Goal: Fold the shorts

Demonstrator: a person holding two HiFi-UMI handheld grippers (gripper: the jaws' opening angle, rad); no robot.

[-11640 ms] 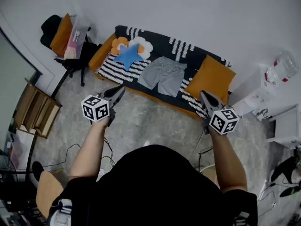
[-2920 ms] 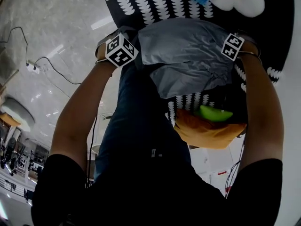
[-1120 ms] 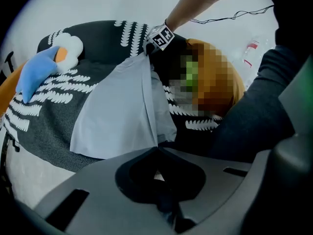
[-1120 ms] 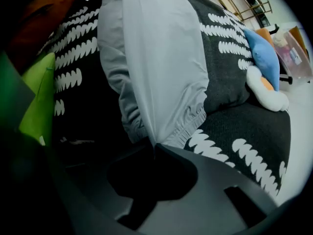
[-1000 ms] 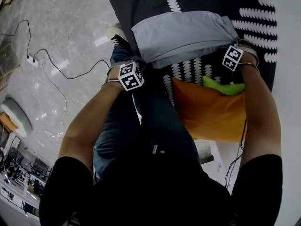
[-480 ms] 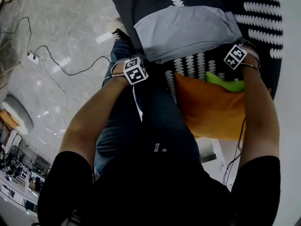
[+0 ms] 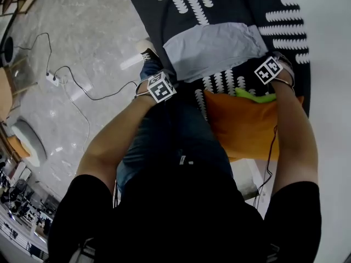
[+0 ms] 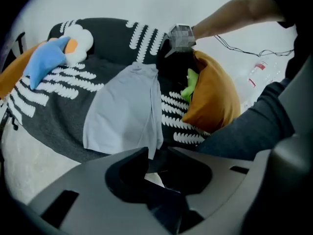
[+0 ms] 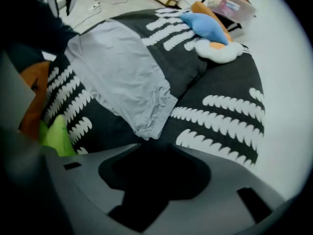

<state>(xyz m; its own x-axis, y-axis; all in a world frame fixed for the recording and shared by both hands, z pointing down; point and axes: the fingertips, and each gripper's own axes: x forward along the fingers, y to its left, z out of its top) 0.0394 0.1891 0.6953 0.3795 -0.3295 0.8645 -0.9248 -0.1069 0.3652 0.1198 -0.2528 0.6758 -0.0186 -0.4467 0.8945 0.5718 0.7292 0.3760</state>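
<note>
The grey shorts (image 7: 214, 48) lie folded in a flat rectangle on the black sofa cover (image 7: 181, 4) with white patterns. My left gripper (image 7: 163, 75) hovers at their near left corner. In the left gripper view that corner of the shorts (image 8: 124, 111) reaches down to the gripper's mouth (image 8: 156, 153); the jaws are opening and no pad shows pressing on the cloth. My right gripper (image 7: 264, 59) is at the near right corner. Its jaws (image 9: 156, 155) are opening too, with the waistband corner of the shorts (image 9: 122, 77) just beyond them, lying free.
An orange cushion (image 7: 241, 125) with a green thing (image 7: 255, 96) on it lies just below the right gripper. A blue star pillow (image 9: 205, 26) and flower cushion (image 9: 222, 50) sit farther along the sofa. The person's jeans leg (image 7: 175, 141) presses against the sofa edge. Cables (image 7: 82, 81) run over the marble floor.
Both grippers, which sat low at the shorts' near corners, have come up off the cloth. The shorts stay folded on the sofa.
</note>
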